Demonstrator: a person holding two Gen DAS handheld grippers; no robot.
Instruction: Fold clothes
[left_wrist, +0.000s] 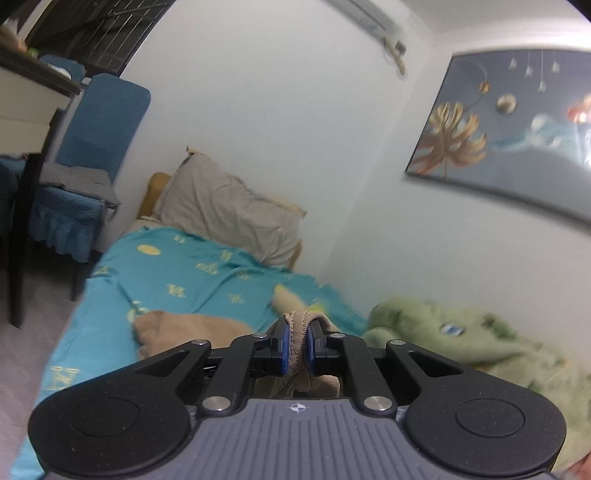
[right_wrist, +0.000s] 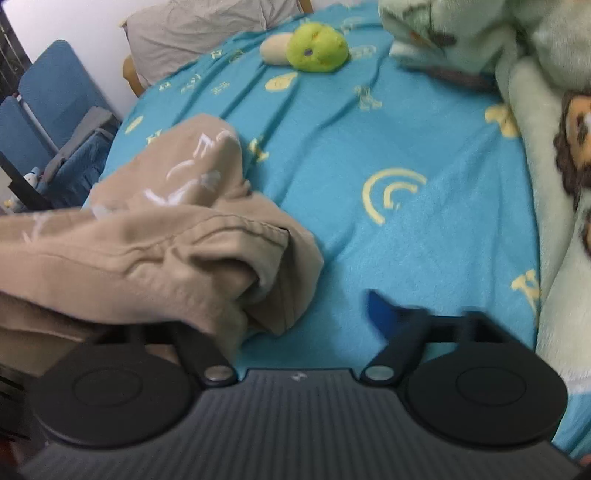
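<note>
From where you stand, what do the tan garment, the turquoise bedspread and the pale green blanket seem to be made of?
Tan garment: soft matte knit, probably cotton jersey; stitched hem, limp folds.
Turquoise bedspread: fuzzy, towel-like nap, maybe fleece or terry, yellow printed motifs.
Pale green blanket: thick, plush pile, likely synthetic fleece.

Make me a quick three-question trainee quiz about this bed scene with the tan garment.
1. True or false: the left gripper is shut on a fold of the tan garment.
2. What is the green plush toy resting on? A) the blue chair B) the teal bedspread C) the pillow
3. Fill in: the framed picture hangs on the ___.

Key: 1 true. 2 B. 3 wall.
</note>
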